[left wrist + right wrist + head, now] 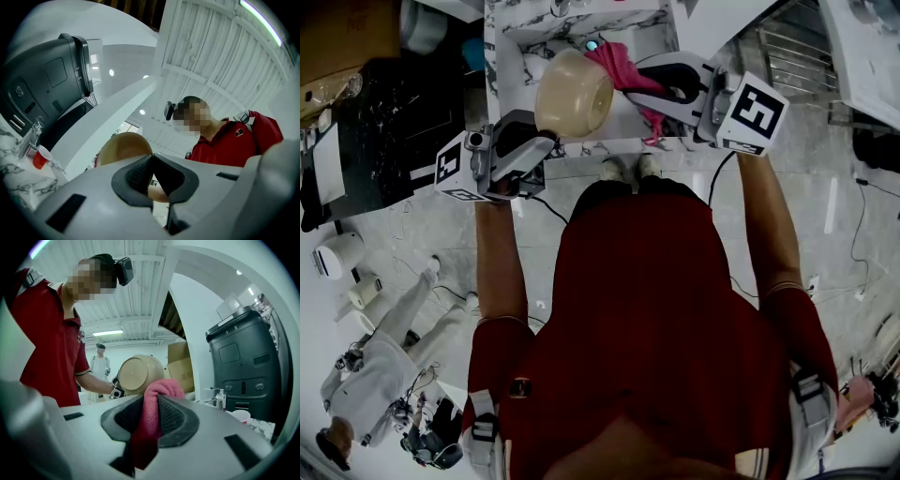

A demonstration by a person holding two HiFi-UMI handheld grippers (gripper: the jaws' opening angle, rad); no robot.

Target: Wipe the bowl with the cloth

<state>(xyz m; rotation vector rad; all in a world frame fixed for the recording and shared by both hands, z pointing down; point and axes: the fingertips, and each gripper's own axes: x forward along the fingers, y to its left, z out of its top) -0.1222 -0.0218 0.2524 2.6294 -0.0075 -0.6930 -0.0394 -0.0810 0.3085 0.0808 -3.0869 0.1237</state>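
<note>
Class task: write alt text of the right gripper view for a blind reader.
The right gripper pinches a pink cloth in its jaws; a tan bowl shows beyond, base toward the camera. A person in a red shirt is at left, a dark grey machine at right.

A white, marble-veined counter (581, 21) fills the upper centre of the head view, above a pale glossy floor (825, 187) with thin cables (861, 234) trailing at the right. At the right of the right gripper view stands a large dark appliance (243, 362), with a chrome faucet (219, 401) beside it and cardboard boxes (180, 364) behind. Overhead, a white ribbed ceiling (225, 51) carries a strip light (108, 333).
</note>
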